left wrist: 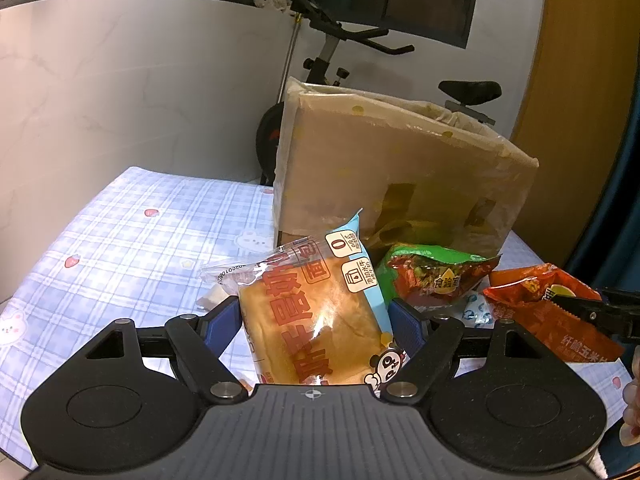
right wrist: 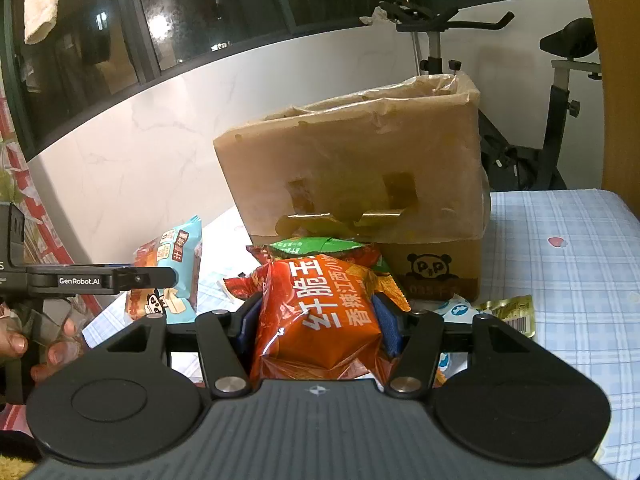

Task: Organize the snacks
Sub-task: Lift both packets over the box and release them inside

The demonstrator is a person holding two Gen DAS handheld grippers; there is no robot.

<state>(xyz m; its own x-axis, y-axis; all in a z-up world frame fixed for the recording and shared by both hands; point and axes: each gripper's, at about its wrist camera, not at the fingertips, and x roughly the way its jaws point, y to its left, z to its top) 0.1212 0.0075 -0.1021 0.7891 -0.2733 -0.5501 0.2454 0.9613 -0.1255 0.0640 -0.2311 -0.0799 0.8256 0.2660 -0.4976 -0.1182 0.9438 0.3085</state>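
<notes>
While box (right wrist: 352, 160) contents stay hidden | left tool (left wrist: 316, 316) pinches bread (left wrist: 316, 320) | right tool (right wrist: 318, 320) pinches chips (right wrist: 320, 320)

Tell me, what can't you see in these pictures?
- Inside of the cardboard box: both views, hidden by its own tall walls.
- Bottom of the bread packet: left wrist view, covered by the left gripper.
- Green snack bag: right wrist view, mostly behind the orange snack bag.

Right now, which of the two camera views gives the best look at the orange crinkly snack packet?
The right wrist view. There the orange crinkly snack packet fills the centre, held between the right tool's blue pads, its white lettering readable. The left wrist view shows only part of it at the right edge, partly behind a black tool finger.
</notes>
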